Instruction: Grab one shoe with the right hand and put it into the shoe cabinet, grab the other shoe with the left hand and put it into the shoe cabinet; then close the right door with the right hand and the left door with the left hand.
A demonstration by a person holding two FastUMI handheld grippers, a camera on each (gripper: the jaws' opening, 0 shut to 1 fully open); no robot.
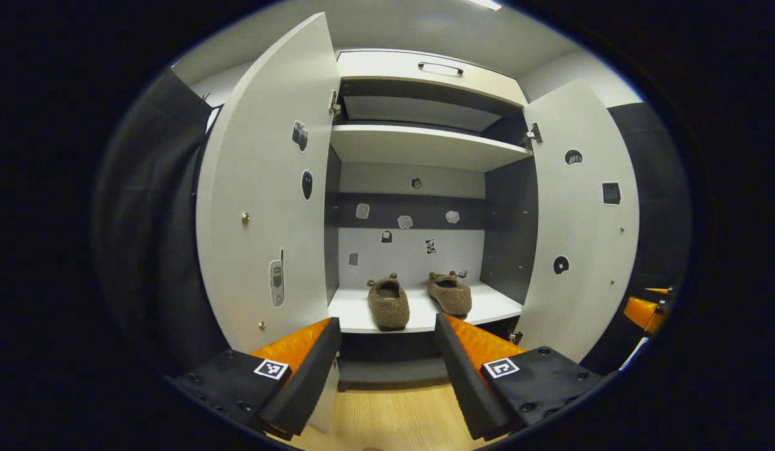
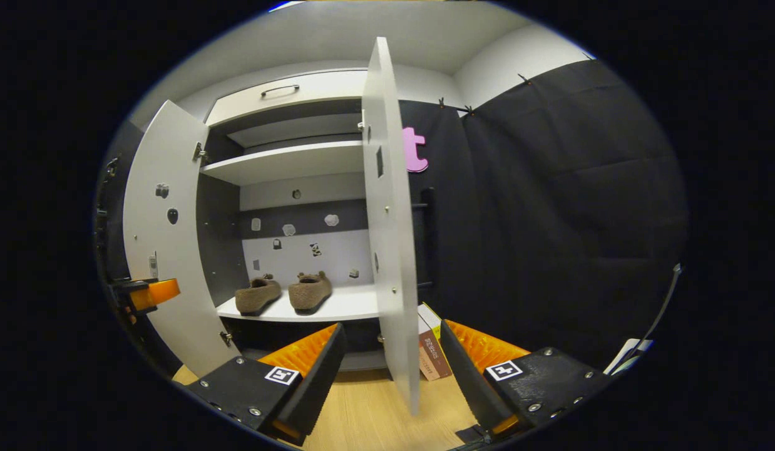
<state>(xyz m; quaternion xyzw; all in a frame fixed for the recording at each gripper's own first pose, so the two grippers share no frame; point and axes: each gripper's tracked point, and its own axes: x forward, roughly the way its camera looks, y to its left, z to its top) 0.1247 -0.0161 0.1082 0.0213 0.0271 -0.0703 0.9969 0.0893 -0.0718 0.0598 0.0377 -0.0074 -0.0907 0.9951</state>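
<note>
Two brown fuzzy shoes stand side by side on the white lower shelf (image 1: pixel 487 308) of the shoe cabinet: the left shoe (image 1: pixel 388 303) and the right shoe (image 1: pixel 451 293). In the right gripper view they are the left shoe (image 2: pixel 258 295) and the right shoe (image 2: pixel 310 291). Both doors stand open: left door (image 1: pixel 268 188), right door (image 1: pixel 581 219). My left gripper (image 1: pixel 387 363) is open, empty, in front of the cabinet. My right gripper (image 2: pixel 390 369) is open, with the edge of the right door (image 2: pixel 390 219) standing between its fingers, untouched. The left gripper (image 2: pixel 143 294) shows beside the left door (image 2: pixel 159 232).
A white upper shelf (image 1: pixel 419 145) and a top drawer with a handle (image 1: pixel 440 66) sit above. Stickers dot the back wall and the doors. A box (image 2: pixel 430 351) stands on the wooden floor (image 1: pixel 394 413) behind the right door. Black cloth walls flank the cabinet.
</note>
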